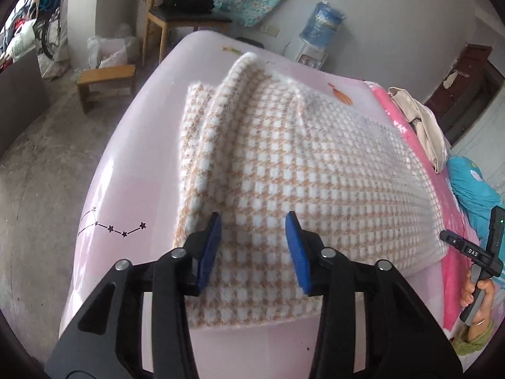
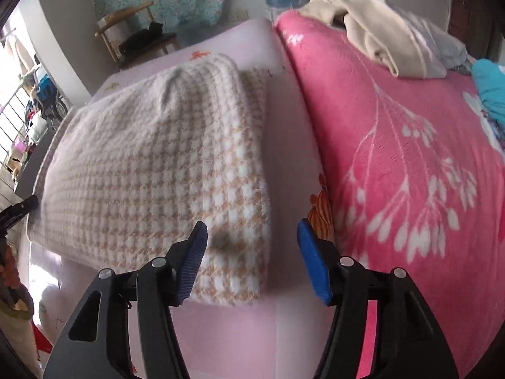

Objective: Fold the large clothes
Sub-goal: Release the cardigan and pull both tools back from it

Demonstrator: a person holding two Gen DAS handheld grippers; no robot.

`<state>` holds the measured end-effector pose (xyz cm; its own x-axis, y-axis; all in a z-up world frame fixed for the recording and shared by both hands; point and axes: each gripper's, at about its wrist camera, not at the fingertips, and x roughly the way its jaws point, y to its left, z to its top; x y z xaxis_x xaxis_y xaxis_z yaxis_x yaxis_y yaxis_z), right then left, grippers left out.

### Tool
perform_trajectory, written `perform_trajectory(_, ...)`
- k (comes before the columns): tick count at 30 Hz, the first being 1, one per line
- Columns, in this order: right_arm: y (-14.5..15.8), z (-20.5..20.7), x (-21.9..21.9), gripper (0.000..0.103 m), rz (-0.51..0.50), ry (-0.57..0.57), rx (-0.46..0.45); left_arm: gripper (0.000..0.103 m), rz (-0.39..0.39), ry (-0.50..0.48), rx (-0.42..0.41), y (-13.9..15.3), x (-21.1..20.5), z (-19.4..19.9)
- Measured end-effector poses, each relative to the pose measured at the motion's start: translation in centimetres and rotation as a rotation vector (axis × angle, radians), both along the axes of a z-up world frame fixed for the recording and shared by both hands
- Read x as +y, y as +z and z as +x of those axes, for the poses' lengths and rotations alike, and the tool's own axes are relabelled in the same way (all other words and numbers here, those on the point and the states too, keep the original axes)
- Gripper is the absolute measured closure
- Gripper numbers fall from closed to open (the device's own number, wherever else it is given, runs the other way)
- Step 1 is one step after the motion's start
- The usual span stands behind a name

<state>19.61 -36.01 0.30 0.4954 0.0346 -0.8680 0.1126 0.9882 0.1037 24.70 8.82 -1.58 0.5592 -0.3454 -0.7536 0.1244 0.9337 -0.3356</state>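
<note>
A fuzzy white-and-tan checked garment (image 1: 284, 170) lies folded flat on a pale pink sheet (image 1: 132, 164). My left gripper (image 1: 252, 240) hovers over the garment's near left part, its blue pads (image 1: 210, 246) apart with nothing pinched between them. In the right wrist view the same garment (image 2: 164, 170) fills the left half. My right gripper (image 2: 252, 252) stands open over its near right corner, one pad (image 2: 192, 262) above the cloth and the other above the sheet (image 2: 284, 145). The right gripper's handle (image 1: 483, 259), held in a hand, shows at the left view's right edge.
A pink flowered blanket (image 2: 404, 158) lies right of the sheet, with a cream garment (image 2: 378, 38) and a teal cloth (image 2: 492, 85) on it. Beyond the bed stand a wooden chair (image 1: 183, 19), a low stool (image 1: 104, 79) and a water dispenser (image 1: 318, 28). Bare concrete floor (image 1: 47, 158) is left.
</note>
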Motion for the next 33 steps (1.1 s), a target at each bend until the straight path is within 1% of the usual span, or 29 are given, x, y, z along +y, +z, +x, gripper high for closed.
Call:
perform_trajectory(2,1.5,-1.5,1.9,0.044,-0.044,0.042,-0.067,0.053,0.057,-0.063,-0.071,1.4,-1.8,-1.7)
perform_trajectory(4,1.8,-2.1,4.1,0.044,-0.048,0.096,-0.106,0.045,0.091,-0.131,-0.093,1.5,-4.1,-2.8)
perform_trajectory(5,1.5,-2.1,5.2,0.042,-0.057,0.113,-0.115,0.043,0.113,-0.142,-0.084,1.0,-5.1,-3.0)
perform_trajectory(6,0.8,-1.8,6.1,0.040,-0.063,0.125,-0.108,0.038,0.147,-0.139,-0.054,0.0,-6.2,-3.0)
perform_trajectory(7,-0.3,-1.3,6.9,0.039,-0.070,0.137,-0.092,0.031,0.192,-0.129,-0.007,-1.4,-7.1,-2.8)
perform_trajectory(8,-1.7,-0.9,7.6,0.035,-0.103,0.136,-0.063,0.030,0.249,-0.106,0.029,-3.0,-7.7,-2.4)
perform_trajectory(9,-3.6,-0.4,8.1,0.034,-0.150,0.129,-0.023,0.028,0.277,-0.081,0.030,-4.1,-7.9,-2.4)
perform_trajectory(10,-4.3,-0.5,8.5,0.033,-0.179,0.126,-0.025,0.028,0.280,-0.059,-0.006,-4.0,-7.9,-3.0)
perform_trajectory(11,-3.9,-0.9,8.9,0.033,-0.198,0.111,-0.045,0.028,0.295,-0.042,-0.008,-3.7,-8.0,-3.4)
perform_trajectory(12,-3.5,-1.2,9.2,0.033,-0.202,0.102,-0.033,0.028,0.308,-0.035,-0.010,-3.3,-8.2,-4.0)
perform_trajectory(14,-2.2,-2.3,9.5,0.033,-0.162,0.092,-0.047,0.028,0.312,-0.051,-0.048,-2.1,-8.3,-5.9)
perform_trajectory(15,-1.5,-3.3,9.7,0.030,-0.144,0.100,-0.063,0.027,0.318,-0.060,-0.070,-1.6,-8.4,-7.0)
perform_trajectory(16,-0.9,-4.2,10.1,0.028,-0.144,0.108,-0.077,0.022,0.324,-0.061,-0.086,-1.1,-8.4,-8.1)
perform_trajectory(17,-0.5,-5.2,10.6,0.023,-0.145,0.115,-0.092,0.020,0.320,-0.060,-0.099,-0.7,-8.4,-9.1)
perform_trajectory(18,-0.1,-6.2,11.1,0.018,-0.139,0.124,-0.104,0.019,0.309,-0.059,-0.108,-0.3,-8.4,-10.1)
perform_trajectory(19,0.2,-7.1,11.7,0.016,-0.130,0.132,-0.109,0.017,0.302,-0.054,-0.113,0.1,-8.3,-11.1)
perform_trajectory(21,0.6,-8.9,12.6,0.010,-0.121,0.141,-0.123,0.013,0.310,-0.033,-0.129,0.9,-8.5,-13.0)
perform_trajectory(24,1.1,-11.2,13.8,0.007,-0.126,0.142,-0.138,0.008,0.309,-0.012,-0.170,2.0,-8.5,-15.7)
perform_trajectory(26,1.7,-12.4,14.7,0.007,-0.160,0.126,-0.153,0.008,0.297,-0.011,-0.188,2.8,-9.4,-16.6)
perform_trajectory(31,3.4,-13.7,15.7,0.006,-0.206,0.103,-0.215,0.008,0.347,-0.002,-0.222,3.9,-10.7,-17.9)
perform_trajectory(33,3.9,-13.8,16.0,0.006,-0.213,0.094,-0.233,0.008,0.387,0.007,-0.219,4.1,-11.1,-18.0)
